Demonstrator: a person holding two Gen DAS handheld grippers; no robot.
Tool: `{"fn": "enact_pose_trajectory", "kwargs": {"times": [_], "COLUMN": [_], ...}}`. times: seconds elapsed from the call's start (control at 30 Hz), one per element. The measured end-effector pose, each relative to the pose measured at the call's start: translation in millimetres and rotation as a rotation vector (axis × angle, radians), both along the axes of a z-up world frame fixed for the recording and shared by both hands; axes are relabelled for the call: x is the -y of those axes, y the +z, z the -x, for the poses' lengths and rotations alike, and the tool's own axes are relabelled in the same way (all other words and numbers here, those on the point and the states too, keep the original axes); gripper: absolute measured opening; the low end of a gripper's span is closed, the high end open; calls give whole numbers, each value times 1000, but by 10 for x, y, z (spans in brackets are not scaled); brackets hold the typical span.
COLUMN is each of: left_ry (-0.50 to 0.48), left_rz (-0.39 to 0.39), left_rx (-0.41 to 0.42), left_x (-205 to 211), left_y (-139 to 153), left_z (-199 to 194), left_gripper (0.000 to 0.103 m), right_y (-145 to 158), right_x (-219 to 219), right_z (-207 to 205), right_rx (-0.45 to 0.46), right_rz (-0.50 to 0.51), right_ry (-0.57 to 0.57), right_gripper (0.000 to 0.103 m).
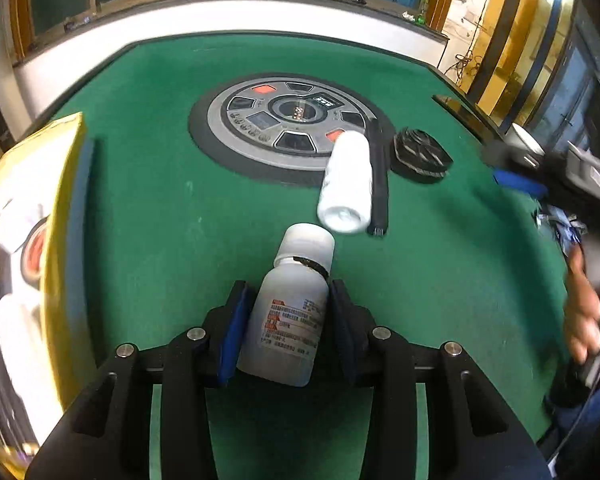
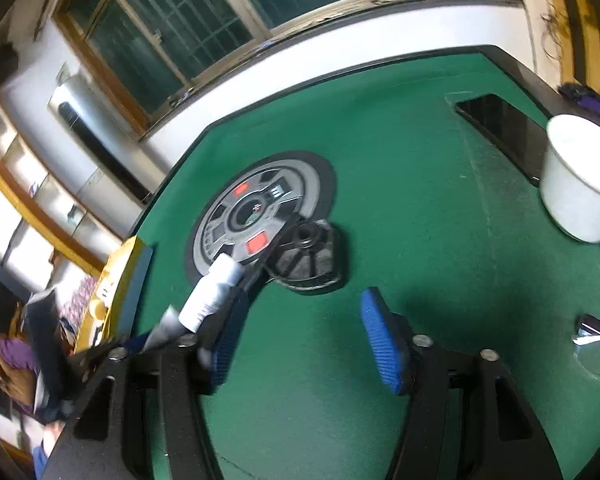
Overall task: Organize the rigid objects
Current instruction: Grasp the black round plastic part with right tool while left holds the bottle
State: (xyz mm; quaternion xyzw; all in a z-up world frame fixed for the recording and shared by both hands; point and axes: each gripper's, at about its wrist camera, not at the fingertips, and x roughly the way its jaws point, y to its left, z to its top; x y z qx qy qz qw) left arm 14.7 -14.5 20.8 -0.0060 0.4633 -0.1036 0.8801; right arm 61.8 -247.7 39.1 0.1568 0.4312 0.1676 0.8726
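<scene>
Left gripper [image 1: 288, 316] clamps labelled bottle [image 1: 290, 316] mid-body (cap forward); keep squeeze steady, carry level toward yellow box [image 1: 40, 240]. Right gripper [image 2: 306, 344] spread, empty.

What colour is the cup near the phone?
The handled enamel-style cup is white, clearest in the right wrist view.

The left gripper [image 1: 288, 312] is clamping its blue-padded jaws against both sides of a translucent labelled bottle [image 1: 290, 320], holding it over the worktop. The right gripper [image 2: 308, 340] is hovering low with jaws spread wide, nothing between them.
</scene>
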Motion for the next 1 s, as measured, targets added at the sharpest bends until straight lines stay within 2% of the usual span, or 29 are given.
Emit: {"fn": "enact_pose_trajectory", "kwargs": {"times": [0.07,0.2,0.3,0.4,0.47,0.53,0.6,0.7,0.77,0.8,0.83,1.0], "left_ry": [7,9,2,6,9,16,23,32,31,32,29,19], "left_rz": [6,38,-2,6,7,8,9,23,50,60,62,36], "left_rx": [13,3,24,23,24,24,24,25,25,25,25,26], "left_x": [-6,-23,29,24,29,31,37,28,16,21,35,108], "left_y": [-4,-79,-89,-78,-85,-86,-87,-83,-84,-86,-89,-93], "left_z": [38,0,32,36,29,28,37,37,39,40,46,89], "left_gripper": [38,38,38,38,38,38,37,37,36,36,36,36], "right_y": [20,-27,-107,-227,-278,-277,-250,-181,-74,-9,8,-31], "right_x": [-121,-219,-296,-382,-426,-432,-405,-319,-274,-252,-264,-248], "right_z": [-59,-284,-399,-467,-504,-487,-449,-349,-248,-191,-189,-156], "right_rx": [8,-43,-65,-87,-102,-94,-97,-92,-50,-23,-18,-67], "right_rz": [78,118,159,204,210,223,230,185,182,182,172,156], "right_ry": [-9,-51,-68,-71,-60,-52,-55,-59,-73,-75,-69,-57], "right_gripper": [75,75,75,74,67,55,51,51,51,31,5,3]}}
